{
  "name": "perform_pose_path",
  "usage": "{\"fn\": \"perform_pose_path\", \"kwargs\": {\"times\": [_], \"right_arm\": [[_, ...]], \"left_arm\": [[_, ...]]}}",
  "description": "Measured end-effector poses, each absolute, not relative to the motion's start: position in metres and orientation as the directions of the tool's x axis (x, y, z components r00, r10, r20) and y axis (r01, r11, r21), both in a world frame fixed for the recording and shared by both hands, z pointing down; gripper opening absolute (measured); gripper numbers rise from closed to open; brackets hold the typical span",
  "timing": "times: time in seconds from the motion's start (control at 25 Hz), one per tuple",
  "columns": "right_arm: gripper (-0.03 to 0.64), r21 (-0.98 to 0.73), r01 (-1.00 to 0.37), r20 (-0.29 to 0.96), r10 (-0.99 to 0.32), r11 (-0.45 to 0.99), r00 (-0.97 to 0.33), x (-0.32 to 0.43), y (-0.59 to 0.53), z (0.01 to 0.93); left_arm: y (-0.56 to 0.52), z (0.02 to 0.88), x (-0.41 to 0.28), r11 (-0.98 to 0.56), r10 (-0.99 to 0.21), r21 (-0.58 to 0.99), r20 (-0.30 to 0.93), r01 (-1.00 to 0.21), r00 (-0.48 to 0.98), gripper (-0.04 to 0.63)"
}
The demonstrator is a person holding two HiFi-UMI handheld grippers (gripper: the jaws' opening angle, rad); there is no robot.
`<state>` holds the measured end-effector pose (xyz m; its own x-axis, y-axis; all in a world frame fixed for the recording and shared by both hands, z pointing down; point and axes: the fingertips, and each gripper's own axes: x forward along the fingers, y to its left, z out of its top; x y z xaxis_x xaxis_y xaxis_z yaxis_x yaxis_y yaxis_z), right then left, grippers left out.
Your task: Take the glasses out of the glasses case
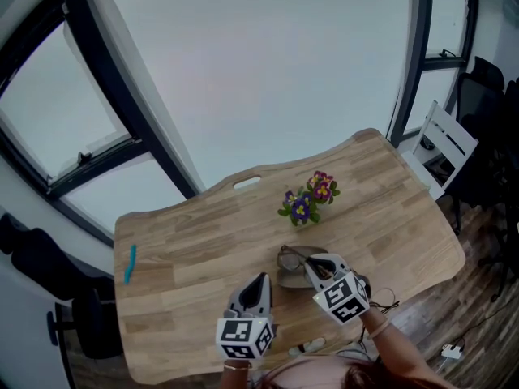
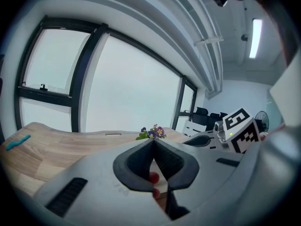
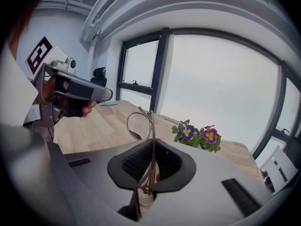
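- Thin wire-framed metal glasses (image 3: 151, 126) with round clear lenses are pinched in the right gripper (image 3: 150, 147). Its dark ribbed jaws are closed on the frame near the hinge, and one lens ring sticks up past the tips.
- Head view: the right gripper sits over the grey-brown oval glasses case (image 1: 290, 279), which lies on the light wooden table (image 1: 203, 250). The glasses look lifted just above the case; I can't tell whether any part touches it.
- The left gripper (image 2: 154, 142) has its jaws pressed together with nothing between them. It hovers just beside the case, on its left.
- Handling, as a judgement: the glasses are very light and the wire is springy but easy to bend. The lenses are fragile and scratch-prone, and the smooth metal is slippery.
- Best hold is probably at the hinge or temple, where the frame is stiffest, and never on the lens. Use a light squeeze; the ribbed pads should help against twisting.
- The folded temples could swing or snag the case rim, so a straight lift looks safest.
- The case looks light, with rounded edges and a matte, soft-looking surface. It may slide or lift along, and the free left gripper could steady it.
- Table: pale wood grain, a wavy edge and a slot cut-out.
- A small cluster of purple and pink flowers (image 1: 308, 203) stands just behind the case.
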<state>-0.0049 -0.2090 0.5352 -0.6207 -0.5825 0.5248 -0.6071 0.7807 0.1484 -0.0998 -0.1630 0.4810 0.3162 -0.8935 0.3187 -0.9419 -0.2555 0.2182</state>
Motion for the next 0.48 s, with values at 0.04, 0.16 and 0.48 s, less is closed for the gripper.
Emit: {"fn": "perform_pose_path", "kwargs": {"times": [0.04, 0.16, 0.48], "right_arm": [[0.015, 0.146, -0.611, 0.520, -0.586, 0.778, -0.622, -0.004, -0.208, 0.533], [0.015, 0.129, -0.627, 0.505, -0.595, 0.768, -0.625, -0.002, -0.205, 0.526], [0.015, 0.071, -0.679, 0.449, -0.631, 0.730, -0.632, 0.005, -0.198, 0.504]], "left_arm": [[-0.162, 0.479, -0.100, -0.257, -0.895, 0.216, 0.314, -0.942, 0.316, -0.003], [-0.160, 0.472, -0.098, -0.263, -0.899, 0.208, 0.302, -0.942, 0.317, -0.003], [-0.156, 0.458, -0.099, -0.253, -0.909, 0.234, 0.274, -0.939, 0.313, -0.003]]}}
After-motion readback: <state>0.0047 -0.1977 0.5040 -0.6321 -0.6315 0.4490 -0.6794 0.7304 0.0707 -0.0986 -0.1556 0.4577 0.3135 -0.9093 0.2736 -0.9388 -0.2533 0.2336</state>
